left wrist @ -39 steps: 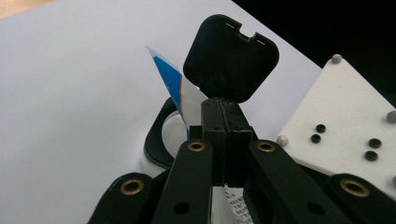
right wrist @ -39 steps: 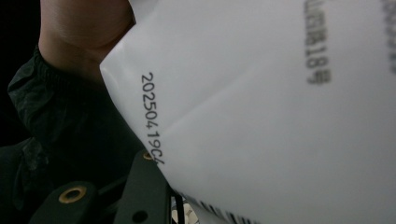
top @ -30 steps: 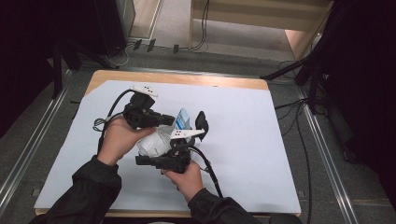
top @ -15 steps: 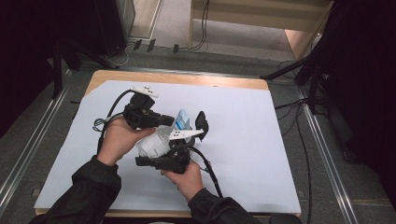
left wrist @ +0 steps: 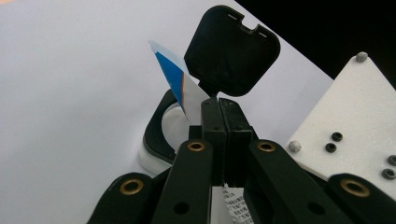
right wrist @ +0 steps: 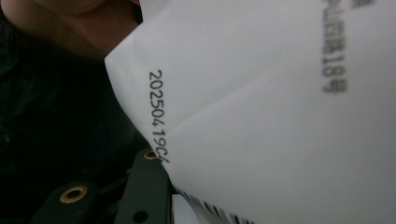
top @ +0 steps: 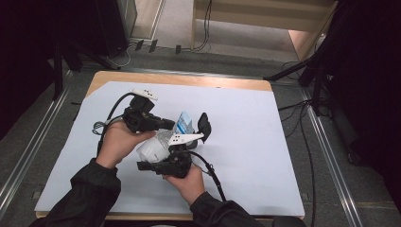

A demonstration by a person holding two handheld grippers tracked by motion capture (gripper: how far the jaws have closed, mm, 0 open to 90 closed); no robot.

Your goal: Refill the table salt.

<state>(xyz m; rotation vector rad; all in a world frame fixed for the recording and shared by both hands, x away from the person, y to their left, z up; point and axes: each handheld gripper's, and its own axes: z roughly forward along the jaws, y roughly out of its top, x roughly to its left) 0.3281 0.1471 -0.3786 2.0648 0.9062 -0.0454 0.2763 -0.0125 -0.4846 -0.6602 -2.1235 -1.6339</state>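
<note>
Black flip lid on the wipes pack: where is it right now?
In the high view the black flip lid stands open, right of the blue-white sheet, above the right gripper. The left gripper sits just below it.

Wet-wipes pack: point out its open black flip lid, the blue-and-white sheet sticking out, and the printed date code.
black flip lid [left wrist: 232,51], left gripper view, middle of the lid's inner face.
blue-and-white sheet [left wrist: 173,77], left gripper view, its blue patch.
date code [right wrist: 158,116], right gripper view, mid-string on the white wrapper.

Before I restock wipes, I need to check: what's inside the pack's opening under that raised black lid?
Under the raised black lid, the opening shows white inside, and a blue-and-white sheet sticks up. The left gripper, jaws shut together, covers the rest, so how many wipes remain cannot be seen.
</note>
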